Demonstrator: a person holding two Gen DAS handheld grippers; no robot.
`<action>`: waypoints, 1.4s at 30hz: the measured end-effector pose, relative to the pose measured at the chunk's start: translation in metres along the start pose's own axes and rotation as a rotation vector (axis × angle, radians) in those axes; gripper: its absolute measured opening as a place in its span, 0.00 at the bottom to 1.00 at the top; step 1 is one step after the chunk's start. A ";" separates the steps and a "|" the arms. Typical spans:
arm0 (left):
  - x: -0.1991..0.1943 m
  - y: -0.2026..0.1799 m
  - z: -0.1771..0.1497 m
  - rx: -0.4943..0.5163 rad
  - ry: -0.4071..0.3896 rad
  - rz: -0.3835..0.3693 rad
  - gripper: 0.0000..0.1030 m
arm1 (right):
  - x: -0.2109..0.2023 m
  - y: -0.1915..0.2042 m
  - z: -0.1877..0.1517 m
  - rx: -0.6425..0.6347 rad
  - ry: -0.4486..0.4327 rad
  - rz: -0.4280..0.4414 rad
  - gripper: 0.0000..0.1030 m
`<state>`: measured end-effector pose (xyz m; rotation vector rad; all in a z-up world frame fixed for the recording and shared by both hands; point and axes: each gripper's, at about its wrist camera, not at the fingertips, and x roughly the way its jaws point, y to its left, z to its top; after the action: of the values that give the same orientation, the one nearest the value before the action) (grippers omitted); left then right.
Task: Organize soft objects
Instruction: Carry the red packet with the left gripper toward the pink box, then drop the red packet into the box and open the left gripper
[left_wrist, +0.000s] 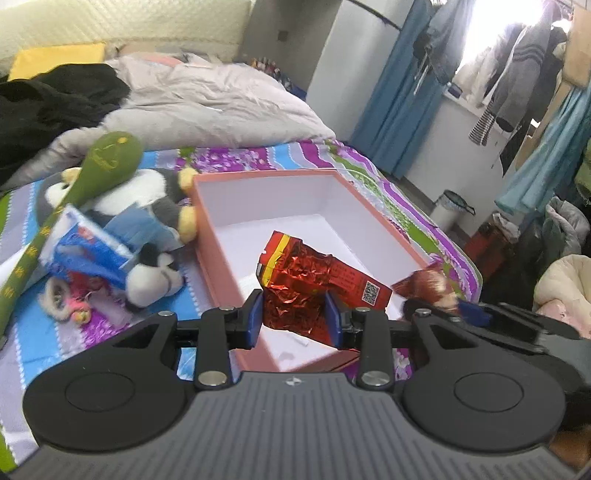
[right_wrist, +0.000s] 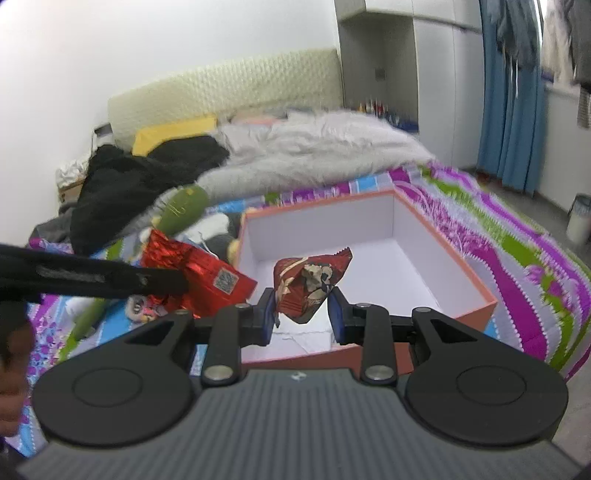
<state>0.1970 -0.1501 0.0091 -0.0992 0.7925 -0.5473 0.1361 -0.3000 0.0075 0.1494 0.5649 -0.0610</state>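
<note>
My left gripper (left_wrist: 294, 318) is shut on a crumpled red foil packet (left_wrist: 314, 284) with a QR code, held over the near part of the open pink box (left_wrist: 218, 254). The packet also shows in the right wrist view (right_wrist: 199, 273). My right gripper (right_wrist: 302, 314) is shut on a dark red snack packet (right_wrist: 308, 284) over the box's (right_wrist: 476, 295) near edge; it shows in the left wrist view (left_wrist: 428, 286). A penguin plush (left_wrist: 147, 199), a small husky plush (left_wrist: 153, 275), a blue packet (left_wrist: 88, 251) and a green padded stick (left_wrist: 92, 173) lie left of the box.
The box sits on a striped purple, green and blue bedspread (left_wrist: 388, 184). A grey quilt (left_wrist: 207, 107), black clothes (left_wrist: 48, 107) and a yellow pillow (left_wrist: 55, 59) lie at the bed's head. A bin (left_wrist: 448, 208) and hanging clothes (left_wrist: 517, 74) stand right of the bed.
</note>
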 end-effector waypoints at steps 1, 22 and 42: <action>0.005 -0.004 0.007 0.012 0.001 0.001 0.39 | 0.009 -0.005 0.005 0.007 0.015 -0.002 0.33; 0.147 -0.001 0.072 0.023 0.256 0.059 0.54 | 0.095 -0.082 0.039 0.090 0.238 -0.082 0.44; 0.070 -0.018 0.039 0.129 0.059 0.054 0.55 | 0.041 -0.061 0.007 0.093 0.102 -0.014 0.53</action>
<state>0.2560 -0.2051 -0.0037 0.0577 0.8127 -0.5504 0.1684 -0.3623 -0.0161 0.2401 0.6655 -0.0937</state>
